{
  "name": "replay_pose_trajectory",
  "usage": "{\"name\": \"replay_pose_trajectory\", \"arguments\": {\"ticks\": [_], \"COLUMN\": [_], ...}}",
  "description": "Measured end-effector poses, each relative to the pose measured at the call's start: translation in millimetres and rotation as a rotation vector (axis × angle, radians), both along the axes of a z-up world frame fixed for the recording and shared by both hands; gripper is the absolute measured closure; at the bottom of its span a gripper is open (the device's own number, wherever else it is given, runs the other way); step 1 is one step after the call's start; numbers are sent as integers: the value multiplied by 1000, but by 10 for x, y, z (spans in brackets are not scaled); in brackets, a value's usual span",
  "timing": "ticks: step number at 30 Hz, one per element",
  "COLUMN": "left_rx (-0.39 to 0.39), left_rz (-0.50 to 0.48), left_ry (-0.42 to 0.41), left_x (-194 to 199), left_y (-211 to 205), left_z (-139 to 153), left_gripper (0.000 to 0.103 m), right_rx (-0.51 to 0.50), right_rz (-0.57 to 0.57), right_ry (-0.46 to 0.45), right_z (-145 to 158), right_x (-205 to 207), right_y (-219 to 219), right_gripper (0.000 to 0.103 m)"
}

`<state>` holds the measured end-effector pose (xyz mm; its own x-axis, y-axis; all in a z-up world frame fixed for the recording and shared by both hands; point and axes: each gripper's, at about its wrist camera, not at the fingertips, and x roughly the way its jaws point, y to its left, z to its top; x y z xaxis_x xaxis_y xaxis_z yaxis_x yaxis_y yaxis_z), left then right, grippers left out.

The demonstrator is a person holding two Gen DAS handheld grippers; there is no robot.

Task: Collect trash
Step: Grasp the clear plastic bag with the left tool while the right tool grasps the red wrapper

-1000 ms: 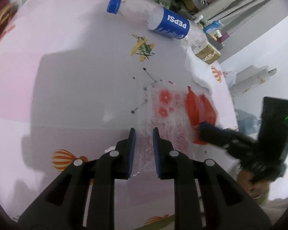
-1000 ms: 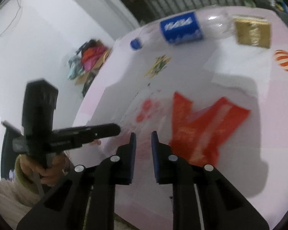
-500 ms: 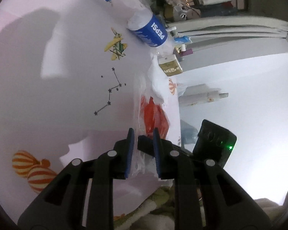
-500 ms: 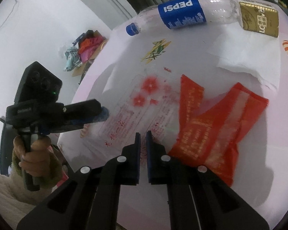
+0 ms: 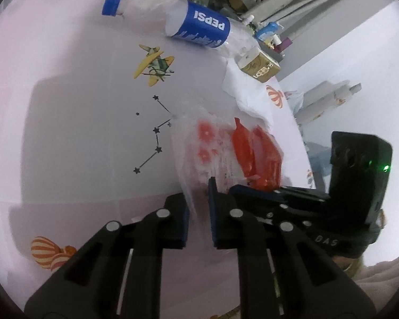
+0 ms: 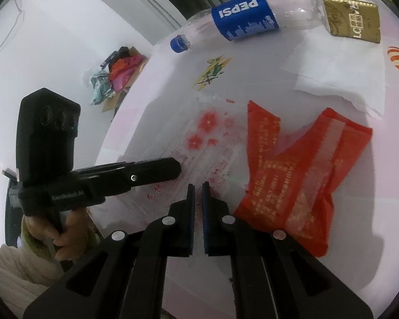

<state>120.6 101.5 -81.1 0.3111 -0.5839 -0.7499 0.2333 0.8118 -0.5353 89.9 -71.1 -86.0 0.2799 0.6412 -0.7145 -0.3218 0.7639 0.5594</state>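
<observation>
Looking along the left gripper [image 5: 199, 207], its fingers are closing on the near edge of a clear plastic bag [image 5: 207, 146] printed with red flowers, and they have just been drawing together with the thin film standing up between them; whether the pads are already pinching it I cannot tell. The bag is lying flat on the pink surface [image 5: 79, 133] toward its right edge, with a red wrapper [image 5: 258, 154] resting just beside or partly over it. A white tissue [image 5: 247, 98], a gold carton [image 5: 260, 66] and an empty Pepsi bottle [image 5: 188, 24] are sitting farther along toward the far edge. The right gripper [image 5: 242, 190] is reaching in from the right, touching the same near edge of the bag.

Turning to the right wrist view, the right gripper [image 6: 198, 199] is showing its fingers pressed nearly together on the bag's [image 6: 207, 143] near hem. The left gripper [image 6: 173, 170], held in a hand [image 6: 63, 226], is coming in from the left at the same hem. The red wrapper [image 6: 300, 180] is spreading crumpled just to the right.

The bag is looking very light, limp and slippery, so it will likely sag and cling; gripping the two sides of its open hem seems best for spreading the mouth to receive the other trash.
</observation>
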Motion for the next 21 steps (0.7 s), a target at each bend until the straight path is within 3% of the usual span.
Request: {"name": "replay_pose_trajectory", "arguments": {"ticks": [6, 12, 16, 21], "left_rx": [58, 79, 116, 160], "left_rz": [11, 15, -7, -39], "left_ry": [-68, -152, -182, -199], "left_x": [-56, -127, -125, -113], "left_y": [-11, 33, -109, -335], "left_z": [89, 315, 357, 318], "left_gripper": [99, 102, 102, 102], "right_rx": [8, -11, -33, 21], "right_rz": [-49, -181, -281, -308], "right_ry": [-61, -104, -53, 57], "right_z": [271, 503, 424, 197], "right_x": [-137, -222, -162, -71], "right_y": [-288, -786, -1041, -1073], "right_gripper": [97, 91, 70, 64]}}
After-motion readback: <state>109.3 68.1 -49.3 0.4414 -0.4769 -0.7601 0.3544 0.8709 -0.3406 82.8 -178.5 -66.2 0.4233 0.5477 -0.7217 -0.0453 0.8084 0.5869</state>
